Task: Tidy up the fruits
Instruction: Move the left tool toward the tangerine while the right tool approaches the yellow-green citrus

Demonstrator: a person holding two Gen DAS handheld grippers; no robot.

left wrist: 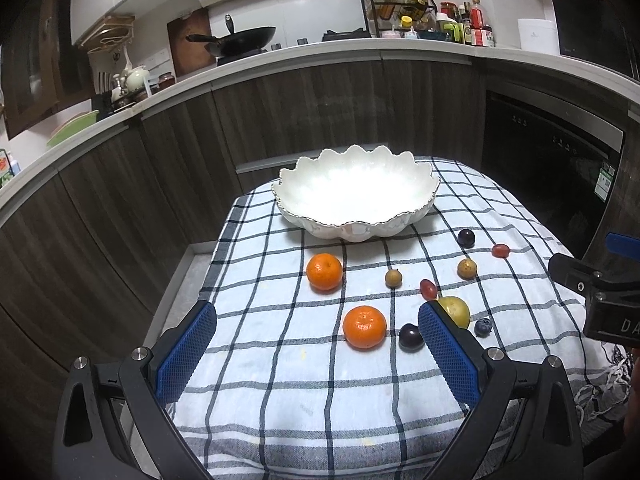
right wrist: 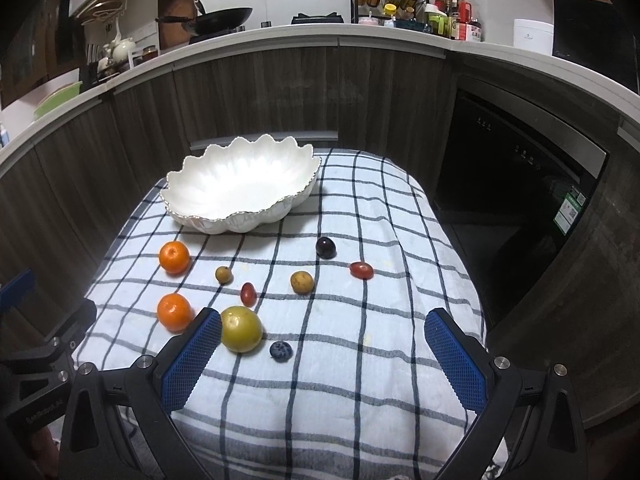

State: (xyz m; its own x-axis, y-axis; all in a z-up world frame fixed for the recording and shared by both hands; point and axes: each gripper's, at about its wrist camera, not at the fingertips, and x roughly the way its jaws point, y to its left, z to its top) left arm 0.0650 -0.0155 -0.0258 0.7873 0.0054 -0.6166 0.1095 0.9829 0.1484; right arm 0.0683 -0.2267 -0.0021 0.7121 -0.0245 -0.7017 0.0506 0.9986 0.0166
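fruit loose on checked cloth over table point(right wrist: 360, 360), white bowl point(left wrist: 356, 196) behind, empty. left claw point(left wrist: 316, 340) wide open, holding nothing; right claw point(right wrist: 322, 344) likewise. near tangerine point(left wrist: 365, 327): light, soft-skinned, rolls; likely best gripped across middle, gently.

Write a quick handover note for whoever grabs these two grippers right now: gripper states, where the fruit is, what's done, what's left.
Left gripper: open, holding nothing, low over the near edge of the checked cloth.
Right gripper: open, holding nothing.
White scalloped bowl: at the far end of the cloth, nothing in it.
Fruit, all loose on the cloth: two oranges, yellow-green fruit, blueberry, two dark plums, two red grapes, two small brown fruits.
Done: nothing yet.
Left: every fruit, presumably into the bowl.
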